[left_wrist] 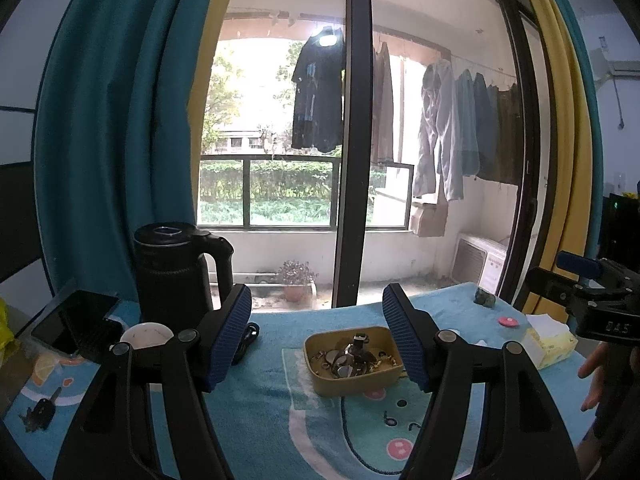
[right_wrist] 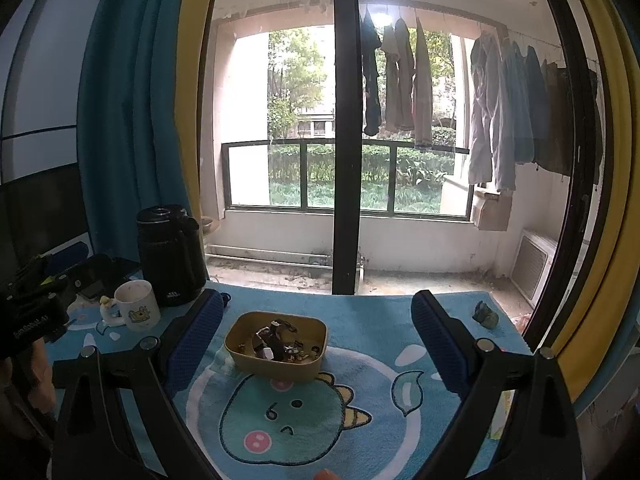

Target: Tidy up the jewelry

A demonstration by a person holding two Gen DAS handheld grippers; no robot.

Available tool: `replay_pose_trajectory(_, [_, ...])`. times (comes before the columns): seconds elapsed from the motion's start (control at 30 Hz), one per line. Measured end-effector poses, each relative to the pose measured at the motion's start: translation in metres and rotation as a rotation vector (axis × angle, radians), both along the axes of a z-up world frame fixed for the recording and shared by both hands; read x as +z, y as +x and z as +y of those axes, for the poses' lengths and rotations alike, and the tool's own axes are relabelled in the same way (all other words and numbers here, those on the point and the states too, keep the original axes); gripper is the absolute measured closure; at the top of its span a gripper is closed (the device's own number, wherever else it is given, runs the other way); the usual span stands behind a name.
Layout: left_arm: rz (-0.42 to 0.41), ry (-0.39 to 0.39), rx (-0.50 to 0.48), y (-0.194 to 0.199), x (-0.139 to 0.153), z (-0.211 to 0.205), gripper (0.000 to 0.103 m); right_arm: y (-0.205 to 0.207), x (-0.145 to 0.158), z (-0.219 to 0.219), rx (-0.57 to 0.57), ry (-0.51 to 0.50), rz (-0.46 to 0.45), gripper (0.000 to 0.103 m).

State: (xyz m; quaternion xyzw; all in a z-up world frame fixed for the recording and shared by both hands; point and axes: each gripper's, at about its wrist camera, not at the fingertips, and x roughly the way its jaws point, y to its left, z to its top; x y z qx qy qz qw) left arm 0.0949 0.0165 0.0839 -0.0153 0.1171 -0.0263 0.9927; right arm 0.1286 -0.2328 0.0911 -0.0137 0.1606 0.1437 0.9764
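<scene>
A tan tray (left_wrist: 320, 380) (right_wrist: 240, 354) full of mixed jewelry pieces (left_wrist: 352, 358) (right_wrist: 280, 342) rests on a blue cartoon mat. My left gripper (left_wrist: 316, 304) is open, hovering short of the tray, with its blue-padded fingers (left_wrist: 230, 336) spread wide and nothing between them. My right gripper (right_wrist: 316, 310) is open too, held above the mat; the tray lies ahead, close to its left finger (right_wrist: 192, 344). Its body (left_wrist: 600, 300) shows at the right edge of the left wrist view. Neither gripper touches the tray.
A black kettle (left_wrist: 172, 268) (right_wrist: 172, 256) and a white mug (right_wrist: 136, 310) stand at the mat's left. A dark box (left_wrist: 76, 326) and keys (left_wrist: 40, 414) lie further left. A tissue pack (left_wrist: 550, 346), a pink disc (left_wrist: 508, 322) and a green stone (left_wrist: 485, 298) (right_wrist: 486, 314) sit right.
</scene>
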Motion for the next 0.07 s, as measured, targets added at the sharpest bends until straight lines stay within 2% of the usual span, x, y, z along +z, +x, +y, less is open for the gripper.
replay_pose_trajectory(0.07, [0.003, 0.004, 0.001, 0.0014, -0.0001, 0.0000, 0.032, 0.0031, -0.0014, -0.0009, -0.002, 0.004, 0.006, 0.009])
